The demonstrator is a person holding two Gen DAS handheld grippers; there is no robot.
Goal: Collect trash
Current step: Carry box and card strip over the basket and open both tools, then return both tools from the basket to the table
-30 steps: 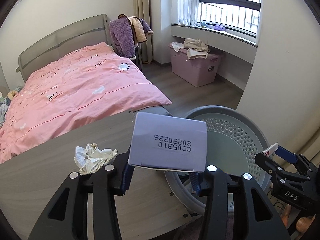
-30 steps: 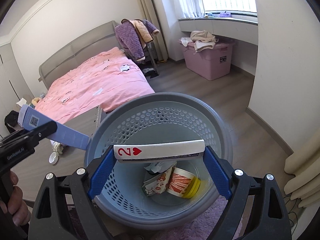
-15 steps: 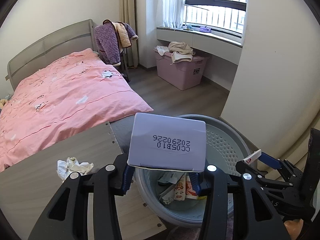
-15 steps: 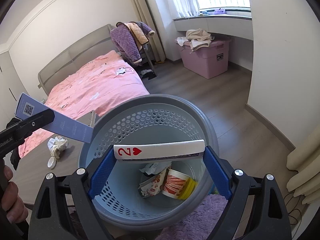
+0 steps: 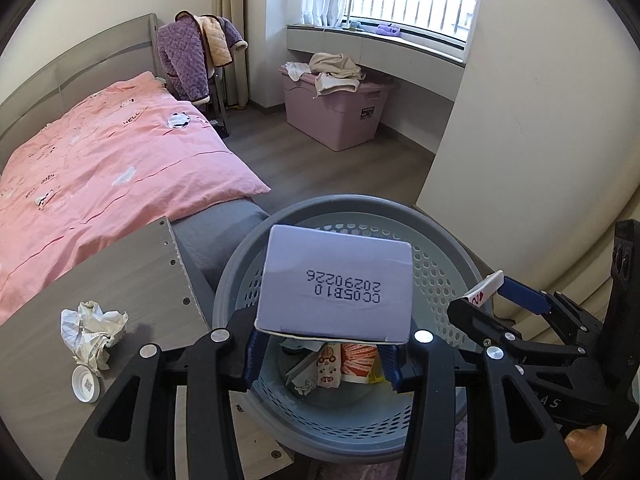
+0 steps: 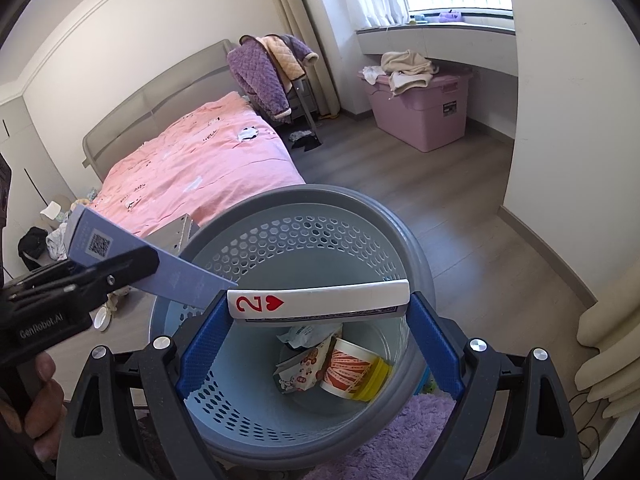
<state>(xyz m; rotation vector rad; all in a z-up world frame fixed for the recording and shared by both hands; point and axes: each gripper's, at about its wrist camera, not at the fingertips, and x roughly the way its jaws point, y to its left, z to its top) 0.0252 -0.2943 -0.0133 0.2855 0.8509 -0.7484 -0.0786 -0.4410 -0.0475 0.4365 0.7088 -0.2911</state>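
Two grippers hang over the grey bin (image 6: pixel 412 248) — the left gripper (image 5: pixel 324 354) pinches a lilac box (image 5: pixel 336 284), the right gripper (image 6: pixel 318 332) pinches a playing card (image 6: pixel 320 300).

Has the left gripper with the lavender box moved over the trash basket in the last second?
Yes. The left gripper carried the lavender box rightward off the table to above the trash basket.

Lavender box (image 5: pixel 335 284) hides part of the trash (image 5: pixel 336 368) in the bin (image 5: pixel 440 248); wrappers below unreadable. Playing card (image 6: pixel 318 300) seen edge-on, only the "2" corner legible. Surface (image 5: pixel 120 272) cut off at frame edge. Items on windowsill (image 5: pixel 386 30) too small to identify.
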